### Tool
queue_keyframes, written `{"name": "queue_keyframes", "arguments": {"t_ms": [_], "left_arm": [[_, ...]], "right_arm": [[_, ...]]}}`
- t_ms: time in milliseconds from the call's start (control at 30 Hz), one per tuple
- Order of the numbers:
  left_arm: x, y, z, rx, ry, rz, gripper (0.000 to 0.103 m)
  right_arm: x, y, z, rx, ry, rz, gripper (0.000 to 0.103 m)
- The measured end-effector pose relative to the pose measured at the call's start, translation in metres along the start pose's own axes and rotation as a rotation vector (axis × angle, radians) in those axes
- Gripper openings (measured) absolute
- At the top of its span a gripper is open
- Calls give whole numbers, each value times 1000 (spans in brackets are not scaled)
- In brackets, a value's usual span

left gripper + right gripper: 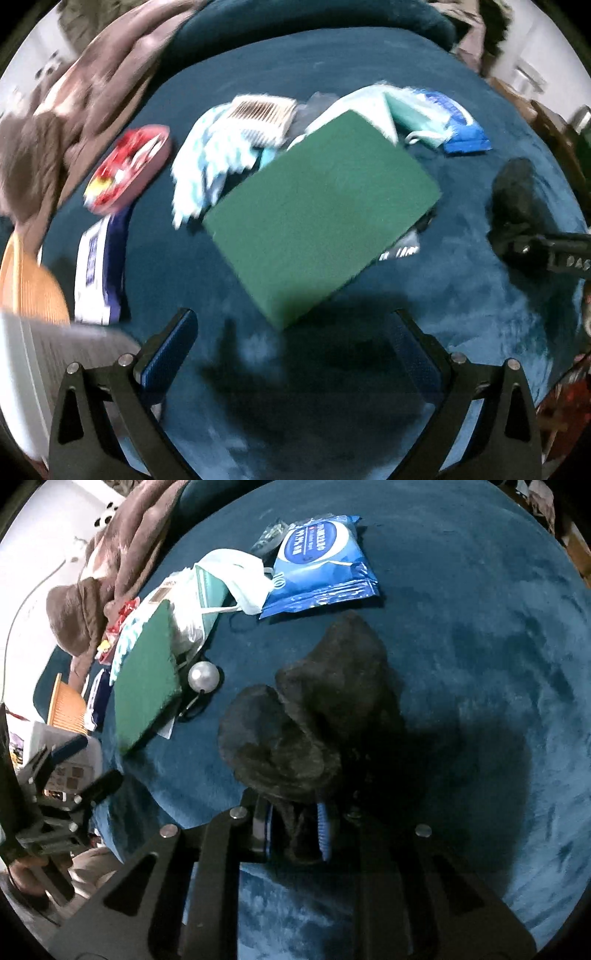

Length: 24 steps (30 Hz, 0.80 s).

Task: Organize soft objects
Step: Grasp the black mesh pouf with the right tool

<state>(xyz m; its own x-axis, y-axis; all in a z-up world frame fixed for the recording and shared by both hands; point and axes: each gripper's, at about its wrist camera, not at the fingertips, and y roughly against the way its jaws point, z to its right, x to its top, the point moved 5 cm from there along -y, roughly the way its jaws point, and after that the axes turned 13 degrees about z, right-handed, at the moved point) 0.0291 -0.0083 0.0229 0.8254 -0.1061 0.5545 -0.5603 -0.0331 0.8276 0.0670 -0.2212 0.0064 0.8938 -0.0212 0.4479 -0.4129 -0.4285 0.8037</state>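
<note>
A green scouring pad [321,214] lies on the teal plush surface [461,295] just ahead of my left gripper [295,354], which is open and empty. The pad also shows in the right wrist view [147,679]. My right gripper [295,834] is shut on a black soft cloth [314,716] and holds it above the surface; the cloth also shows at the right of the left wrist view [513,192]. A white-and-blue striped cloth [207,166] and a face mask [243,579] lie beyond the pad.
A blue wipes pack [321,565], a pearl-like ball [203,677], a red snack pack [129,170], a white-and-navy pack [99,266] and a comb-like item [262,118] lie around. A brown blanket [74,110] is at the left; an orange basket [29,288] and a white bin [22,369] stand at the lower left.
</note>
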Motion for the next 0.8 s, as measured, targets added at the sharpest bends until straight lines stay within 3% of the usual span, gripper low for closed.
{"name": "queue_keyframes", "arguments": {"t_ms": [133,267,400,600,733,800], "left_arm": [[28,-6,-2,-57,-5,17,103],[58,-30,-11,-55,-19,-17,103],[69,-57,-5,-23,-211,-73,103],[70,-61,10,-87,-440,-47,102],[70,-59,17,-138,-499,-56,92],[71,-61,20,-184,-487,-82,82]], "right_arm": [[2,-2,2,32,-23,-1,19],[3,0,8,64,-60,2,19],[2,0,9,82,-76,8,18],[3,1,9,88,-90,8,18],[2,4,14,86,-96,9,18],[2,4,15,85,-100,13,18]]}}
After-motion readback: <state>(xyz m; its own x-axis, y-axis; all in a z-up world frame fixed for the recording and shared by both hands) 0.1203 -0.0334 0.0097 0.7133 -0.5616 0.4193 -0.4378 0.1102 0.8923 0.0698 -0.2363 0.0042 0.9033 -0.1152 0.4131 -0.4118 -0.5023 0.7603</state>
